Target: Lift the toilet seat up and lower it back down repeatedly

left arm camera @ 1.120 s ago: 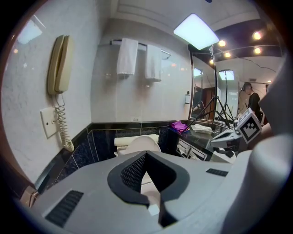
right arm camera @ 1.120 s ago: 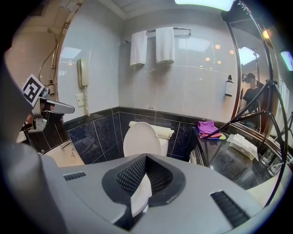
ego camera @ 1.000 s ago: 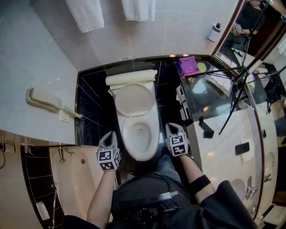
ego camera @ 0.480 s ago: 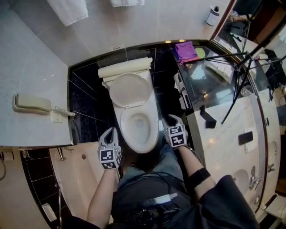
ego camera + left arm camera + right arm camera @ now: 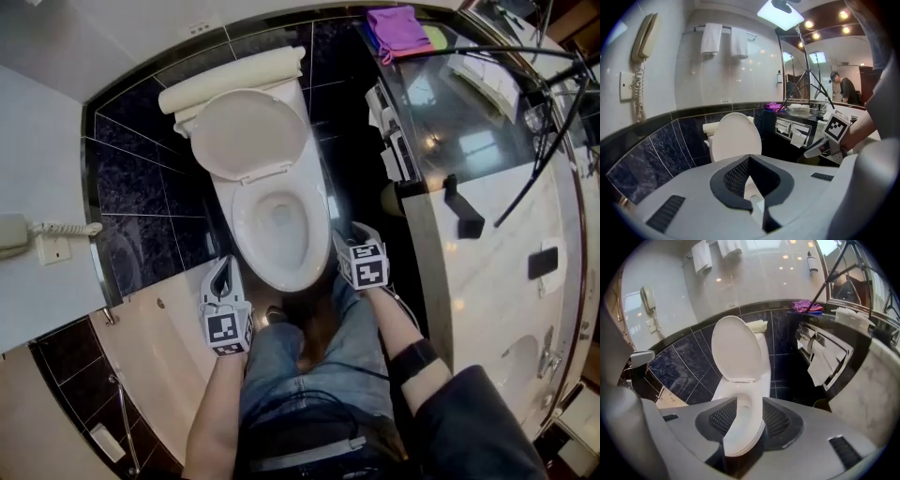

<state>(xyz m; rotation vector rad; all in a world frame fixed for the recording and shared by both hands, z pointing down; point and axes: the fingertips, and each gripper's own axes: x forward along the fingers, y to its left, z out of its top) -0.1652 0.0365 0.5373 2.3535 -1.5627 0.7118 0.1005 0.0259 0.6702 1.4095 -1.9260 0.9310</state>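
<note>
Facing: I stand at the front of the toilet bowl (image 5: 279,279) and look steeply down on it, with dark jeans legs at the bottom of the head view.
Toilet seat: the toilet seat (image 5: 248,131) is up. Its white oval leans back toward the cistern, hinged at the rear of the bowl. I cannot tell whether a separate ring lies on the rim.
Cistern top: a rolled white towel (image 5: 230,80) lies across it, just behind the raised seat.
Right gripper: my right gripper (image 5: 349,239) is just beside the right front of the bowl. Its jaws are apart and have just been opening. In the right gripper view the front rim of the bowl shows in the gap, and the pads do not press on it.
Left gripper: my left gripper (image 5: 223,270) is at the left front of the bowl, apart from it. Its jaws are together at the tips and hold nothing.
Left wall: a telephone (image 5: 14,234) hangs there on a coiled cord, above black tiles.
Right side: a pale marble tabletop (image 5: 487,272) runs alongside the toilet, with a purple cloth (image 5: 394,23) at its far end.
Far wall: two white hand towels (image 5: 711,38) hang from a rail.
</note>
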